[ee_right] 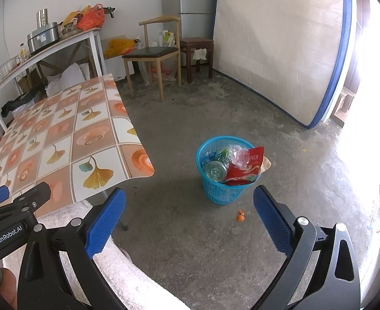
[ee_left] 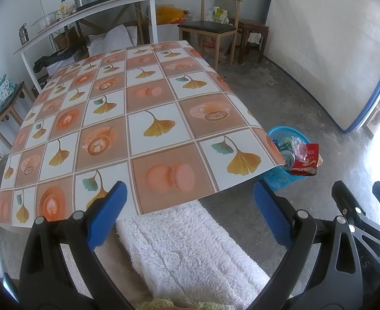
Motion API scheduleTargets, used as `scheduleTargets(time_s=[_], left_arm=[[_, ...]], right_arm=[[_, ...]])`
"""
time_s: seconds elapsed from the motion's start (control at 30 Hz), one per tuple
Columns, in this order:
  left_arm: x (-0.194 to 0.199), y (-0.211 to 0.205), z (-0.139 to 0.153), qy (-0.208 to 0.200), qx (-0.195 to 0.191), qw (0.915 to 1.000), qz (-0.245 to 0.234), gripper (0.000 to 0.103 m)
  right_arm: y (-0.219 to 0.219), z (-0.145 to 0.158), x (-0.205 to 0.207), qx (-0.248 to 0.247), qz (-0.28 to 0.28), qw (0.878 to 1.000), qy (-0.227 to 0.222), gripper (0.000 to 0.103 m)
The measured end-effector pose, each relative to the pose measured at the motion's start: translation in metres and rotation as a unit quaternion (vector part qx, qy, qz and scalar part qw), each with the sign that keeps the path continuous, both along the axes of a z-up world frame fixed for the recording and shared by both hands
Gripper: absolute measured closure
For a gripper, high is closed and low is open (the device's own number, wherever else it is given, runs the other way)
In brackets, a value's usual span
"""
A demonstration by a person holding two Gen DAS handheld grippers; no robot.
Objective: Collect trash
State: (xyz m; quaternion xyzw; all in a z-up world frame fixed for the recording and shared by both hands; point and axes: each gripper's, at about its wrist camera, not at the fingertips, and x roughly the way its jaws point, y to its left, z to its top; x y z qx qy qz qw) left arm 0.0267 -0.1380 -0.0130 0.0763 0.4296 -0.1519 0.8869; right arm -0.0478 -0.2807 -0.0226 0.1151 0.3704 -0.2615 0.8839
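Note:
A blue mesh trash basket (ee_right: 223, 191) stands on the concrete floor right of the table; it also shows in the left wrist view (ee_left: 280, 179). It holds a red snack bag (ee_right: 246, 166), a clear bottle (ee_right: 214, 171) and plastic wrappers. A small orange scrap (ee_right: 240, 216) lies on the floor just in front of the basket. My left gripper (ee_left: 190, 215) is open and empty over the table's near edge. My right gripper (ee_right: 190, 218) is open and empty above the floor, short of the basket.
The table (ee_left: 128, 118) has a patterned orange and white cover. A white fluffy cloth (ee_left: 190, 253) lies below my grippers. A wooden chair (ee_right: 153, 54), a stool (ee_right: 196, 45) and a leaning mattress (ee_right: 280, 46) stand at the back. A white side table (ee_left: 86, 13) carries pots.

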Motion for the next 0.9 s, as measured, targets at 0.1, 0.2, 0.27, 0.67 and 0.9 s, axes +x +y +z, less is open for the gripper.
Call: scheduleTargets(time_s=[0.1,0.2,0.27,0.67,0.9], left_arm=[[0.000,0.001,0.000,0.000,0.000,1.0000,0.000,0.008],[0.000,0.000,0.000,0.000,0.000,1.0000,0.000,0.008],[0.000,0.001,0.001,-0.001,0.000,1.0000,-0.001,0.008],[0.000,-0.001,0.005,-0.003,-0.004,1.0000,-0.007,0.008],[-0.001,-0.003,0.005,-0.004,-0.003,1.0000,-0.007,0.008]], right_arm=[[0.000,0.001,0.000,0.000,-0.001,1.000,0.000,0.006],[0.000,0.000,0.000,0.000,-0.001,1.000,0.000,0.006],[0.000,0.003,0.001,-0.001,0.000,1.000,-0.001,0.006],[-0.002,0.008,0.003,0.000,-0.003,1.000,-0.002,0.006],[-0.004,0.010,0.003,0.000,-0.005,1.000,-0.002,0.006]])
